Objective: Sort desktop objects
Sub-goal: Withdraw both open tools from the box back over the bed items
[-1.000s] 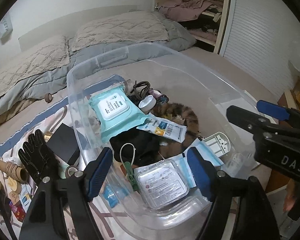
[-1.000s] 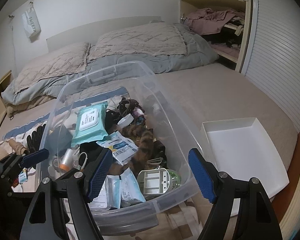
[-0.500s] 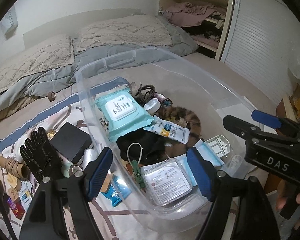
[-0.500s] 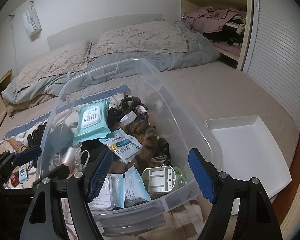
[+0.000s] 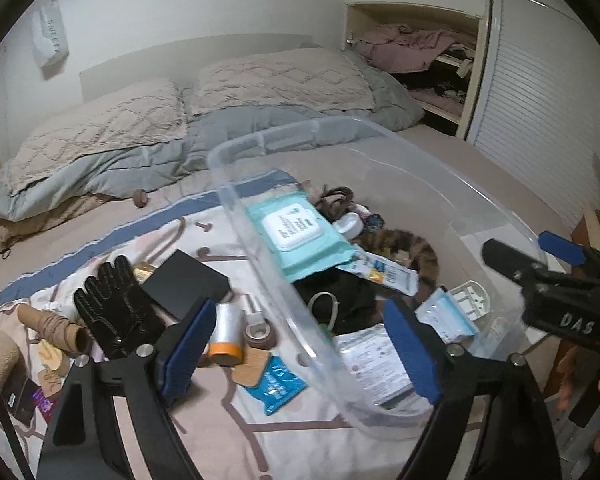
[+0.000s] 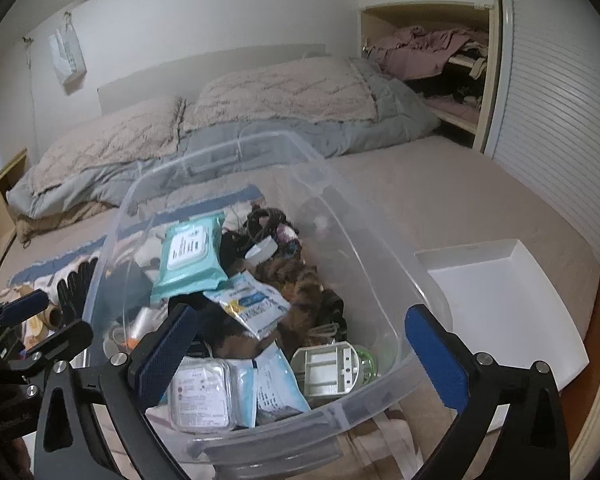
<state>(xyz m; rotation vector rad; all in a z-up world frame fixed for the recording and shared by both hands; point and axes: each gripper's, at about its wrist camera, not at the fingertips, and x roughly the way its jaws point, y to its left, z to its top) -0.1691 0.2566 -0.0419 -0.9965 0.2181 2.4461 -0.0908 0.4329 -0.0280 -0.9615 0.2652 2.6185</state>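
Left wrist view: the left gripper point(image 5: 300, 344) is opening, empty, straddling the rim of the clear storage bin point(image 5: 260, 248) — loose items like a black glove point(image 5: 116, 308) lie outside its left jaw. Right wrist view: the right gripper point(image 6: 300, 344) is opening, empty, over the bin's clutter; seemingly between picks, the next move needs a target chosen.

Bed point(image 5: 440, 160), beige sheet, carries everything. Head end: two quilted pillows point(image 5: 280, 80) on grey duvet point(image 5: 220, 128). Patterned blanket point(image 5: 228, 432) spread over near-left part. Clear plastic bin point(image 6: 380, 248) stands mid-bed, partly on blanket. White tray point(image 6: 512, 304) near right edge, just beside bin. On blanket left of bin: black glove point(image 5: 116, 308), black box point(image 5: 184, 284), silver can point(image 5: 228, 334), tape roll point(image 5: 260, 334), blue packet point(image 5: 278, 384).
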